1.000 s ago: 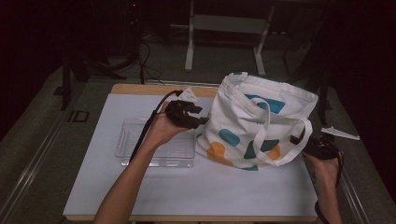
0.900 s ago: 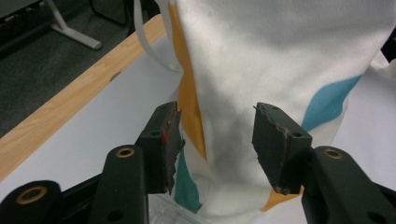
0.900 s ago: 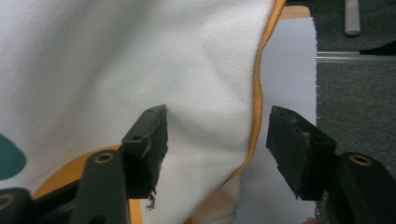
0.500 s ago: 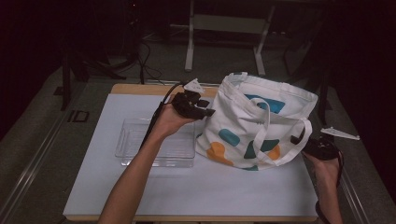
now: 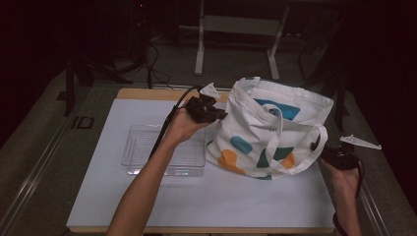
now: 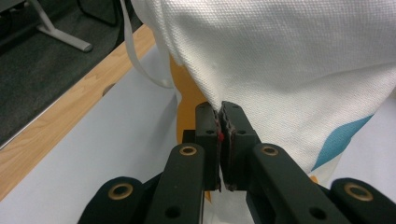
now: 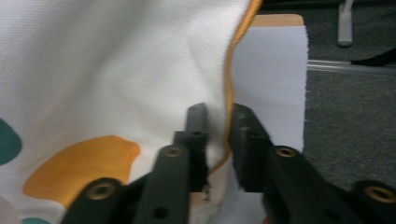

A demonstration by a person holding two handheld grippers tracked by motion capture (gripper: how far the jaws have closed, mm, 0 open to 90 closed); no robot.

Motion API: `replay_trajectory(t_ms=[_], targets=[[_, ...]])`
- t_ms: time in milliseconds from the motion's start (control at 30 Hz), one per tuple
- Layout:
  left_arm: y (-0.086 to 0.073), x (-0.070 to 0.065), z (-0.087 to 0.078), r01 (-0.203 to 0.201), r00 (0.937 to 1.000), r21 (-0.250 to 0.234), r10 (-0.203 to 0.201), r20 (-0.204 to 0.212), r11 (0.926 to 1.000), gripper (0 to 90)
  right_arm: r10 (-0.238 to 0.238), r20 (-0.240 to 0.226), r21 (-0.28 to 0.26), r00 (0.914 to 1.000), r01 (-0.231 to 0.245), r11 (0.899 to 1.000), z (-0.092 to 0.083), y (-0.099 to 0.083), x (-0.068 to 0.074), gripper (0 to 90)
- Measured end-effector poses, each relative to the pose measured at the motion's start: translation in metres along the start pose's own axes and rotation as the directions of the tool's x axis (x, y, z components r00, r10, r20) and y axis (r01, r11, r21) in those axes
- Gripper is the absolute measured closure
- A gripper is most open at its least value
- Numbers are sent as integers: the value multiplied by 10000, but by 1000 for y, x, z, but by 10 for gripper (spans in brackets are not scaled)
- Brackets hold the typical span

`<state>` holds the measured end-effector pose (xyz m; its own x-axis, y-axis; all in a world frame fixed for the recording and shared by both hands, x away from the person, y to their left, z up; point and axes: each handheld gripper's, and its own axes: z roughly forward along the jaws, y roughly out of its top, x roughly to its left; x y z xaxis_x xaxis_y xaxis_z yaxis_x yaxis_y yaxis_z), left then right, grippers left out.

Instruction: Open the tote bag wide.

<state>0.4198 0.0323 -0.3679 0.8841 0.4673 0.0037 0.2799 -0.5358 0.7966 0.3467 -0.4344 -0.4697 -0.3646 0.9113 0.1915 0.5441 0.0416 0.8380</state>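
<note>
White canvas makes up the tote bag (image 5: 273, 130), which stands upright on the desk (image 5: 147, 206) at about three o'clock of the sheet's middle, its mouth open at the top and two straps looping down its front. Teal and orange shapes are printed on the cloth, with a blue patch showing inside the mouth. At nine o'clock of the bag lies a clear plastic tray (image 5: 164, 152), apparently with nothing in it.

Both jaws have just been closing. The left hand-held gripper (image 6: 219, 123) now pinches a fold of the bag's side between nearly meeting pads. The right hand-held gripper (image 7: 217, 121), at four o'clock of the bag in the high view, stands narrow around the orange-seamed edge; cloth lies between the jaws, though a slight gap remains, so I cannot tell whether it is truly clamped.

The main risk, as I judge it, is uneven hold: if the right side is loose, lifting or spreading could let that seam slip, and the soft bag would sag or topple toward the tray.
</note>
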Motion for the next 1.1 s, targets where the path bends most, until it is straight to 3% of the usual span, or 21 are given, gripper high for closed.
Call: replay_trajectory(t_ms=[333,600,933,1100], targets=[[-5,-6,-7,-210,9998,51,210,20,9998,877,-618,288,-175,9977,623,9979,-7,-1,6,865],[-18,-11,-16,-101,9998,-197,104,165,9998,880,-918,200,-463,9956,927,9946,-18,-3,11,870],[-32,-22,-23,-356,9991,-154,360,212,9992,880,-1294,133,-481,9915,1299,9904,-27,-8,18,872],[-35,-28,-24,-530,9986,-66,530,35,9986,880,-1421,138,-417,9898,1425,9889,-29,-13,19,873]])
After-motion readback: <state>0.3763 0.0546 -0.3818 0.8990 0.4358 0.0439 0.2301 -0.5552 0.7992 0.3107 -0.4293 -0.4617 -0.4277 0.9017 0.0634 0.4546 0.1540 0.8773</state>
